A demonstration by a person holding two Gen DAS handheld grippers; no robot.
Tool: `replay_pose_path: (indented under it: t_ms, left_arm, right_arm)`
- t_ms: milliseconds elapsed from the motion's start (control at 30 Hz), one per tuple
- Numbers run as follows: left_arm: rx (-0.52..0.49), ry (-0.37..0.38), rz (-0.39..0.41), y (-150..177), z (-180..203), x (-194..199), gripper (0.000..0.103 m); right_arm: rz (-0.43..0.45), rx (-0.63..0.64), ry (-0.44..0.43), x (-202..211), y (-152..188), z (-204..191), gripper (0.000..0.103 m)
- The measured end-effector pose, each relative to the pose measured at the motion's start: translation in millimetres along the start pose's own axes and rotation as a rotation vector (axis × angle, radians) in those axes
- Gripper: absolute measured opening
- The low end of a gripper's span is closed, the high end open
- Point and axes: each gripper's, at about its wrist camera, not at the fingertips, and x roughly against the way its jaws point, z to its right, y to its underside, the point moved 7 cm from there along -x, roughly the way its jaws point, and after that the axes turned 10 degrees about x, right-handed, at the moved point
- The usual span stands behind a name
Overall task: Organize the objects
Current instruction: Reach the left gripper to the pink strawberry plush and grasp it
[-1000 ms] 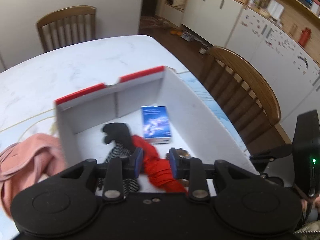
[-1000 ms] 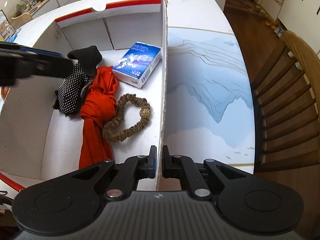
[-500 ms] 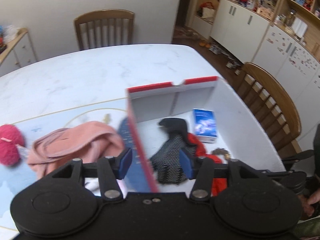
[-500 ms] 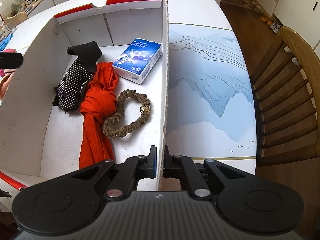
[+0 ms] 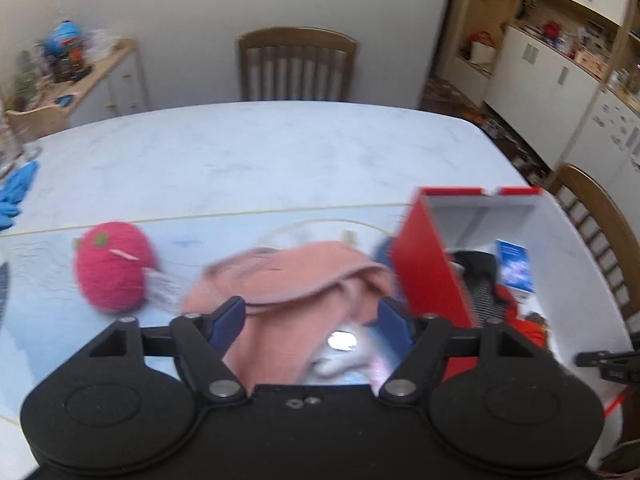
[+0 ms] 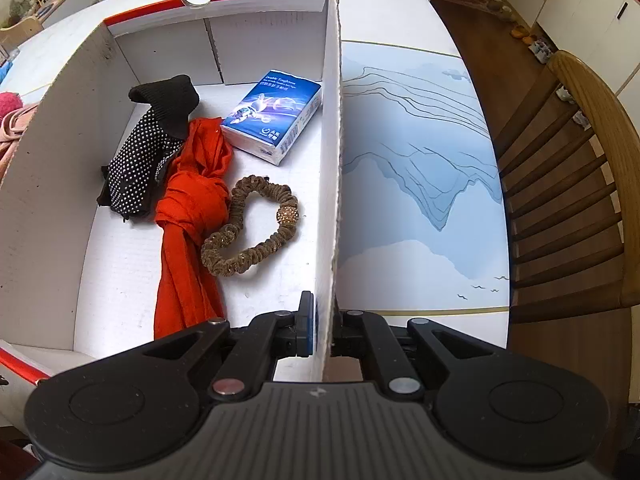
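A white cardboard box with red trim (image 6: 60,184) holds a black dotted glove (image 6: 148,152), an orange-red cloth (image 6: 192,216), a brown scrunchie (image 6: 248,228) and a blue tissue pack (image 6: 272,112). My right gripper (image 6: 322,322) is shut on the box's right wall (image 6: 332,120). My left gripper (image 5: 310,320) is open and empty, over a pink garment (image 5: 292,280) that lies on the table left of the box (image 5: 428,264). A pink plush ball (image 5: 114,266) lies further left.
A blue landscape mat (image 6: 416,184) covers the table right of the box. Wooden chairs stand at the far side (image 5: 296,64) and the right side (image 6: 576,184). Blue gloves (image 5: 16,192) lie at the table's far left. Cabinets line the room.
My left gripper has left the box, swung left over the pink garment and opened wide. My right gripper has kept its grip on the box wall.
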Motion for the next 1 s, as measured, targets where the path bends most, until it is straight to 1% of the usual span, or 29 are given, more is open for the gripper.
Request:
replay_pose_path:
  t_ms: [67, 100, 167, 233, 367, 467, 600, 733, 933, 1000]
  left_arm:
    - [0.016, -0.027, 0.015, -6.7, -19.4, 1.5, 0.084]
    - [0.023, -0.041, 0.024, -9.8, -29.1, 2.2, 0.086]
    - [0.026, -0.064, 0.039, -15.5, -45.5, 2.8, 0.096]
    - [0.039, -0.089, 0.049, -20.7, -60.9, 1.7, 0.101]
    - [0.091, -0.117, 0.034, -30.8, -89.6, -6.7, 0.102]
    - [0.097, -0.141, 0.037, -39.0, -105.0, -16.0, 0.102]
    - [0.104, -0.215, 0.043, -48.7, -129.6, -33.8, 0.102]
    - [0.119, -0.267, 0.027, -59.4, -154.5, -57.2, 0.102]
    - [0.153, -0.314, -0.031, -66.5, -181.2, -92.6, 0.102]
    - [0.172, -0.296, -0.037, -67.4, -184.4, -99.5, 0.102]
  right_arm:
    - [-0.006, 0.002, 0.006, -1.1, -1.4, -0.5, 0.005]
    - [-0.007, 0.001, 0.01, -1.8, -2.0, -0.4, 0.005]
    - [-0.01, -0.011, 0.011, -3.0, -3.4, 0.4, 0.005]
    - [-0.015, -0.02, 0.017, -4.0, -4.7, 0.9, 0.005]
    - [-0.026, -0.034, 0.029, -6.7, -7.4, 1.2, 0.005]
    - [-0.029, -0.045, 0.032, -8.2, -10.5, 1.7, 0.005]
    - [-0.034, -0.061, 0.031, -9.8, -14.4, 0.8, 0.005]
    - [-0.038, -0.058, 0.036, -10.0, -15.8, -1.3, 0.006]
    - [-0.042, -0.06, 0.037, -9.8, -15.4, -2.2, 0.006]
    - [-0.043, -0.069, 0.036, -11.2, -15.3, -1.1, 0.006]
